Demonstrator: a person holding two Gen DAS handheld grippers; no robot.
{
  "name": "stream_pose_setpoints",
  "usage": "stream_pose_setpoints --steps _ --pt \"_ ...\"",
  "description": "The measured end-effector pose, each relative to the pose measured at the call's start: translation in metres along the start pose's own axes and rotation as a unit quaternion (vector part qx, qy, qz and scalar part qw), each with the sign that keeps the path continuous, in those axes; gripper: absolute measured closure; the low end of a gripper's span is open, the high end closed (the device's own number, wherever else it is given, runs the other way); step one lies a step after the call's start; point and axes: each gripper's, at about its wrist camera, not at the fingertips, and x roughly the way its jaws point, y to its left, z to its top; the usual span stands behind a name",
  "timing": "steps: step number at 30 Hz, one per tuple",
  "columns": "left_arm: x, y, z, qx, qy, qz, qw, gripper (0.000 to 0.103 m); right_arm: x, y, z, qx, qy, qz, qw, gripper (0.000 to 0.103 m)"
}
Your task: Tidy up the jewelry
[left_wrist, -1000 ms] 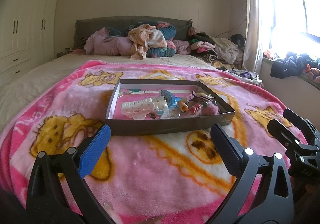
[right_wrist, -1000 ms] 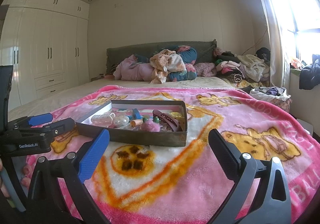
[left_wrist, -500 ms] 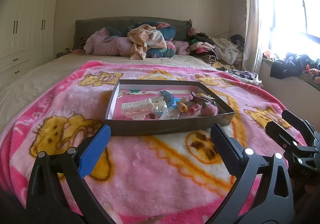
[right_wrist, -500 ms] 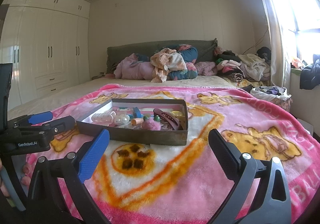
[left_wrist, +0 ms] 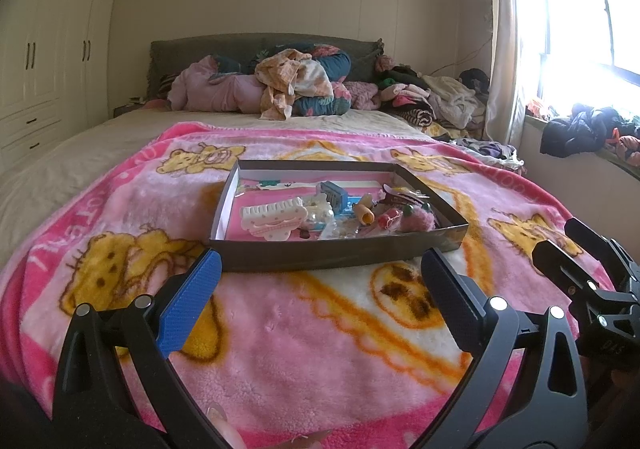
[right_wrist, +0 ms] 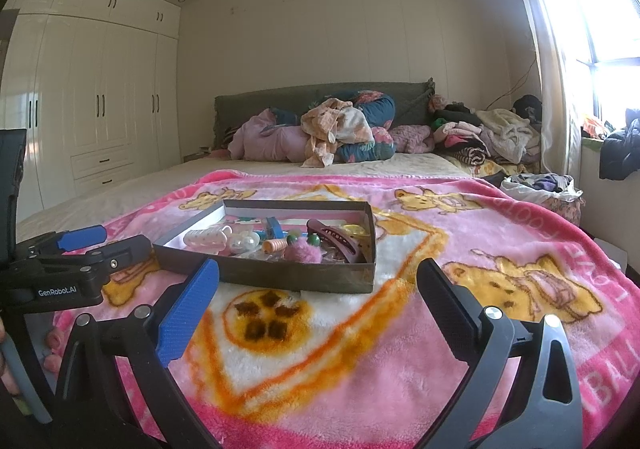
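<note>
A shallow dark box [left_wrist: 336, 255] [right_wrist: 296, 273] sits on the pink blanket and holds several hair accessories: a white claw clip [left_wrist: 276, 217], a maroon claw clip [right_wrist: 338, 240], a pink pompom [right_wrist: 304, 252], a blue clip [left_wrist: 334, 193]. My left gripper [left_wrist: 322, 289] is open and empty, just short of the box's near wall. My right gripper [right_wrist: 318, 291] is open and empty, near the box's front right corner. Each gripper also shows in the other's view, the right gripper [left_wrist: 576, 249] and the left gripper [right_wrist: 104, 241].
The pink cartoon blanket [left_wrist: 320, 349] covers the bed's near end. Piled clothes and pillows [left_wrist: 296, 89] lie at the headboard. White wardrobes [right_wrist: 96, 109] stand left, a window sill with clothes [left_wrist: 580, 129] right.
Both grippers have edged slightly closer to the box and both stay open. Nothing in the box has moved.
</note>
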Motion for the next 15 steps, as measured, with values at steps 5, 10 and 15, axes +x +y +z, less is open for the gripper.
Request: stream_pose_setpoints --steps 5,10,15 --pt "0.0001 -0.0002 -0.0001 0.0 0.0 0.0 1.0 0.011 0.0001 -0.0002 0.0001 0.0 0.001 0.0 1.0 0.006" --pt "-0.0004 -0.0001 -0.0002 -0.001 0.0 0.0 1.0 0.011 0.0001 -0.0005 -0.0002 0.0 0.002 0.001 1.0 0.006" --pt "-0.0001 -0.0008 -0.0005 0.0 0.0 0.0 1.0 0.011 0.0002 0.0014 0.0006 -0.001 0.003 0.002 1.0 0.006"
